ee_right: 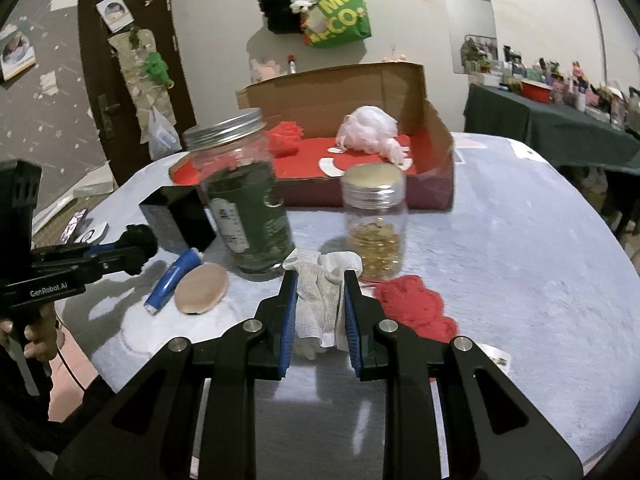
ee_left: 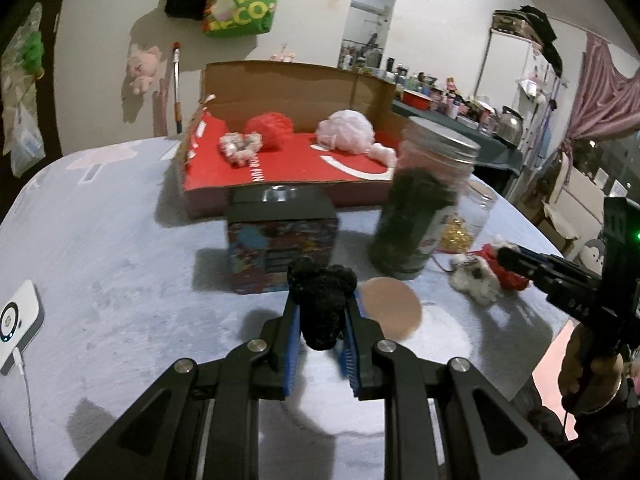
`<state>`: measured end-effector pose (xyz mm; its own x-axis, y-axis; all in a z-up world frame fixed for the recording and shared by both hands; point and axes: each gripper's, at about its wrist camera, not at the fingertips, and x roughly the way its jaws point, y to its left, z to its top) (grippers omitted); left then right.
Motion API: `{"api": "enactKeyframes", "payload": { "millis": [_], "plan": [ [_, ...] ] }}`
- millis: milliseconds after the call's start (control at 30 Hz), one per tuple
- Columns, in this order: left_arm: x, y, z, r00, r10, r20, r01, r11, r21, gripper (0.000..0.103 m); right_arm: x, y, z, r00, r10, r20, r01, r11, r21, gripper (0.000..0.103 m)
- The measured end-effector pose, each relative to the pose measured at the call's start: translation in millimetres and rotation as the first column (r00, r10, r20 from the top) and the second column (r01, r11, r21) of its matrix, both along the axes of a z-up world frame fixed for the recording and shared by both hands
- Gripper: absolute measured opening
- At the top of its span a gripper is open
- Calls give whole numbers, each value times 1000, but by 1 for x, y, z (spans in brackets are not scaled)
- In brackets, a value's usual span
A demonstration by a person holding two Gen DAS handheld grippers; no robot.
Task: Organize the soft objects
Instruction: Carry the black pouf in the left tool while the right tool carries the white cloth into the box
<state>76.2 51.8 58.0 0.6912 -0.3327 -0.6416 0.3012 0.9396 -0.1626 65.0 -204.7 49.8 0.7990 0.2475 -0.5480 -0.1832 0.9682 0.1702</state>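
Note:
My left gripper [ee_left: 322, 300] is shut on a black fuzzy soft toy [ee_left: 322, 304] above the table, in front of a dark printed box [ee_left: 280, 248]. My right gripper [ee_right: 320, 284] is shut on a white cloth-like soft object [ee_right: 320, 300] that hangs between its blue pads. A red knitted piece [ee_right: 416, 306] lies on the table just right of it. The open cardboard box [ee_left: 280, 172] with a red floor holds a red pom [ee_left: 268, 128], a pink mesh puff [ee_left: 346, 130] and a small pinkish scrunchie [ee_left: 240, 146]. In the left wrist view the right gripper [ee_left: 504, 256] appears at right over the white object [ee_left: 476, 276].
A tall jar with dark green contents [ee_right: 244, 200] and a smaller jar of gold bits [ee_right: 374, 228] stand mid-table. A round tan pad [ee_right: 202, 288] and a blue tube [ee_right: 172, 278] lie near them. A white device with a cable [ee_left: 16, 324] sits at the left edge.

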Motion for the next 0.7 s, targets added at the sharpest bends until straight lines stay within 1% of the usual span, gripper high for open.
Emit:
{"api": "enactKeyframes", "payload": {
  "millis": [300,400,567,700],
  "plan": [
    [8,25,-6,998,60,-25,-60,998,22,21,4,-20,0,999,-44,-23,43,999,-10,21],
    [11,32,-8,996,76,-35,-75,997,32,21,7,-25,1,999,-43,-33,42,999,-9,21],
    [17,45,-11,994,99,-47,-97,994,48,21,12,-30,3,998,-46,-42,45,998,-34,21],
    [24,53,-11,993,109,-46,-106,992,64,21,19,-36,4,997,-51,-55,49,998,-35,21]
  ]
}}
